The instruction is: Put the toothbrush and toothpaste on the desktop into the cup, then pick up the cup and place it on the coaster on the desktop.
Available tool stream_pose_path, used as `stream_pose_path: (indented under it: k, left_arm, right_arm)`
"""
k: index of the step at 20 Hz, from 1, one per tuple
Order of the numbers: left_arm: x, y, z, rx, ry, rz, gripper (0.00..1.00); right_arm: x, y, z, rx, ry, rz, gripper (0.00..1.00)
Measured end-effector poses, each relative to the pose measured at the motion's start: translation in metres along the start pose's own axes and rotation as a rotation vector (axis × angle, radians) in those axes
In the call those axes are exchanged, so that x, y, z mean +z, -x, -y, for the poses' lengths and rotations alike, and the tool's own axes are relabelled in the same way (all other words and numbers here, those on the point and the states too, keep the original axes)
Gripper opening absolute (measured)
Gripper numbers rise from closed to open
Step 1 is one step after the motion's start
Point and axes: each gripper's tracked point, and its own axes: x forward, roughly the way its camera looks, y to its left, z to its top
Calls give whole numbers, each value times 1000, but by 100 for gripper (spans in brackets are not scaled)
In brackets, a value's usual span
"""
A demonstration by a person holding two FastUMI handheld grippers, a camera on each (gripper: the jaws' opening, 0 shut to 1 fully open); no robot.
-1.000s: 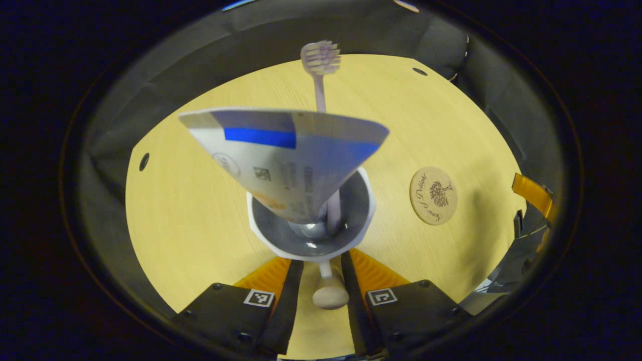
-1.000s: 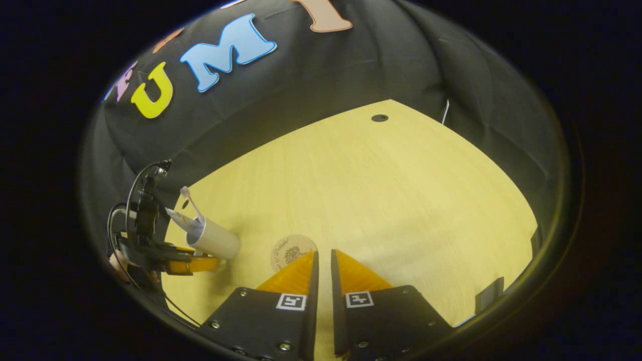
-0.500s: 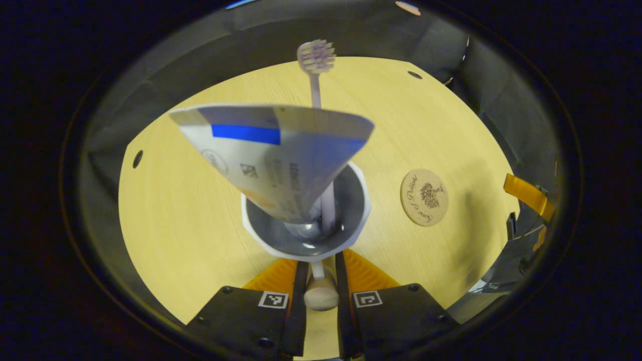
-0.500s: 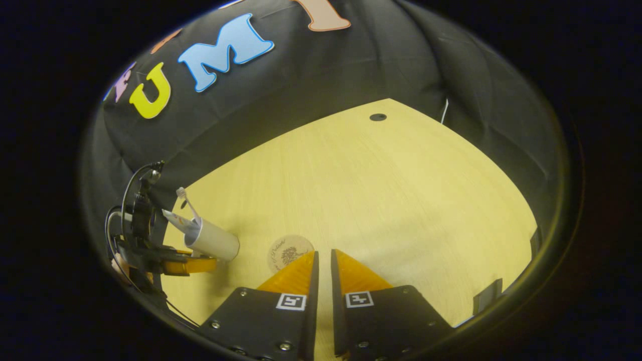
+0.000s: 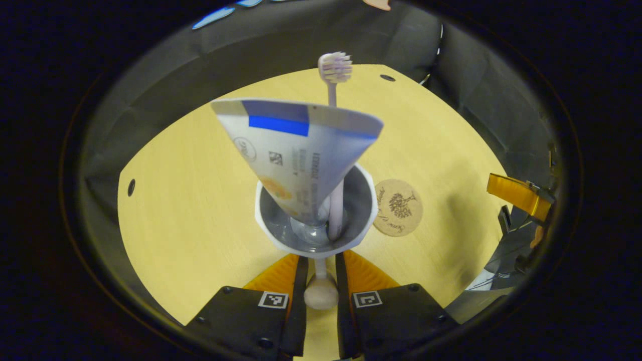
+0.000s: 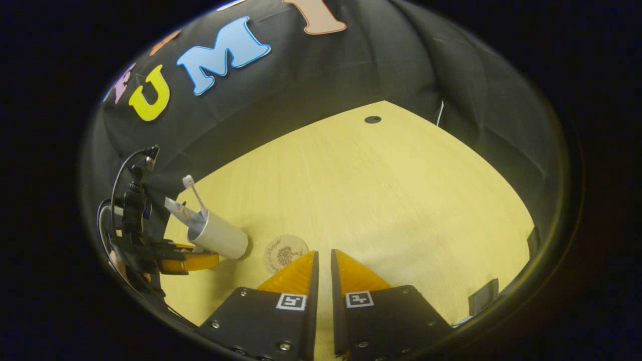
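A: How far along is the task?

B: The toothpaste (image 5: 296, 150) and the brush (image 5: 334, 145) both stand in the cup (image 5: 316, 240), toothpaste to the left of the brush, so part 1 of the task reads as met. The cup lies straight ahead of the left gripper (image 5: 320, 273), whose 2 fingers are closed to a narrow gap on the knobbed handle (image 5: 321, 293) at the cup's near side. To the right of those jaws, just beside the cup, lies the coaster (image 5: 397, 207). The cup's base is hidden by its rim, so whether it is lifted or resting on the desk (image 5: 190, 210) cannot be told. It is not on the coaster; that placement remains.

A: And the poses?

B: The left gripper looks steeply down into the cup mouth, handle between its jaws. In the right gripper view, far to the left of the jaws, the cup (image 6: 218, 234) tilts, held at its side by the left gripper (image 6: 193, 260). The coaster (image 6: 285, 252) sits just ahead and left of the right gripper (image 6: 321, 268), whose jaws stand nearly closed with nothing between them, low over the desk and apart from the cup.
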Motion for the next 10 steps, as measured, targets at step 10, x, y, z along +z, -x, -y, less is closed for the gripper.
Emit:
stream_pose_path:
  k: [10]
  left_arm:
    - [18,-17,30,-68,-101,4,33]
  right_arm:
    - [-6,22,32,-48,-54,27,14]
